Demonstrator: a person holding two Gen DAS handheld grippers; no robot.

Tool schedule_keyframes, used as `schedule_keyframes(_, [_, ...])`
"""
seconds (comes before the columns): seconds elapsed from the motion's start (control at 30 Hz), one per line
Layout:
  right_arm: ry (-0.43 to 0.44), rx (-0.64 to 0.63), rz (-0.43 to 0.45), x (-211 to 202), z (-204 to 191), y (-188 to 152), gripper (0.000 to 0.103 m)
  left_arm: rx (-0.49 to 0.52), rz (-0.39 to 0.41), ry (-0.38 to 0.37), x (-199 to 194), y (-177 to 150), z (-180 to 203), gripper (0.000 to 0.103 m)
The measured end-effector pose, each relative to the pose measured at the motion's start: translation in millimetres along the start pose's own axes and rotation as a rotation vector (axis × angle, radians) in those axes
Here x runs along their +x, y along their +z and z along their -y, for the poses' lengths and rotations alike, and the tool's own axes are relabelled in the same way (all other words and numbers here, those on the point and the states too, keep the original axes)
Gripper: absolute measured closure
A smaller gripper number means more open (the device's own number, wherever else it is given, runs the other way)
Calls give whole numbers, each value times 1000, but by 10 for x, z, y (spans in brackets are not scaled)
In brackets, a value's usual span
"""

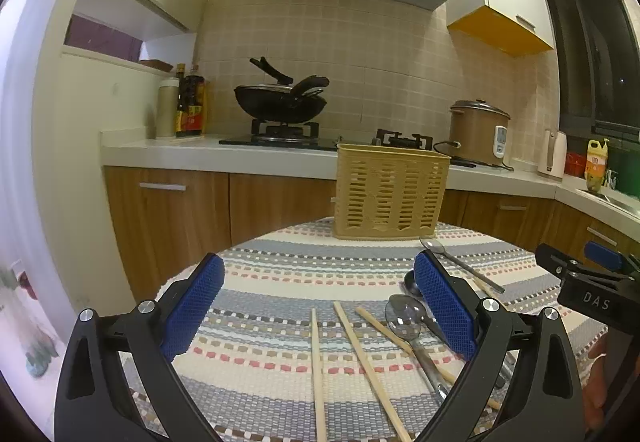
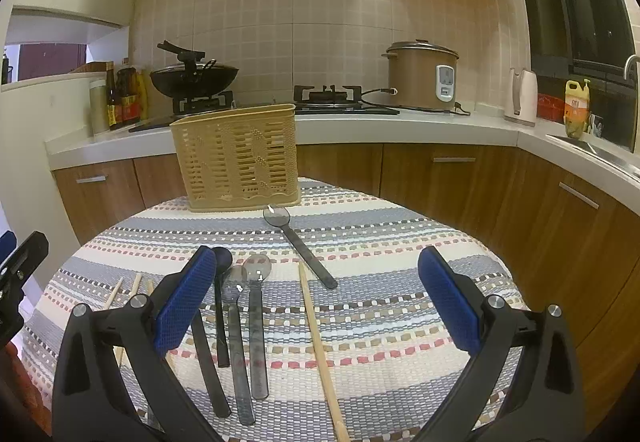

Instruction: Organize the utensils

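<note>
A tan slotted utensil basket (image 1: 390, 192) (image 2: 238, 158) stands at the far edge of a round table with a striped woven cloth (image 1: 280, 282) (image 2: 380, 242). Wooden chopsticks (image 1: 318, 370) (image 2: 320, 346) and several grey plastic spoons (image 1: 406, 322) (image 2: 256, 306) lie on the cloth; one spoon (image 2: 298, 244) (image 1: 460, 262) lies nearer the basket. My left gripper (image 1: 318, 294) is open and empty above the chopsticks. My right gripper (image 2: 316, 290) is open and empty above the spoons; it also shows in the left wrist view (image 1: 592, 274).
Behind the table runs a kitchen counter (image 2: 360, 126) with a wok on a gas stove (image 1: 280, 102), sauce bottles (image 1: 190, 104), a rice cooker (image 2: 424, 76), a kettle (image 2: 522, 96) and a sink (image 2: 600, 152) at right. Wooden cabinets (image 2: 460, 178) stand below.
</note>
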State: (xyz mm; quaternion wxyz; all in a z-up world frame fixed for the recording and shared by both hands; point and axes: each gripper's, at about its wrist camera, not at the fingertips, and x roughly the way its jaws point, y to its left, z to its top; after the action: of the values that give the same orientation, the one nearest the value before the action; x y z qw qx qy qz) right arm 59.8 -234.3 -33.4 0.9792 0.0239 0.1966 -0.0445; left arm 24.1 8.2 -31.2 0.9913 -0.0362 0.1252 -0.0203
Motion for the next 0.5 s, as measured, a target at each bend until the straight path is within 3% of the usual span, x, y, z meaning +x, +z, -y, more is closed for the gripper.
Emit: schedule_keyframes(0.5, [12,-6,-2,3,-3,-19,7,8,3,13,15,-32,5,8])
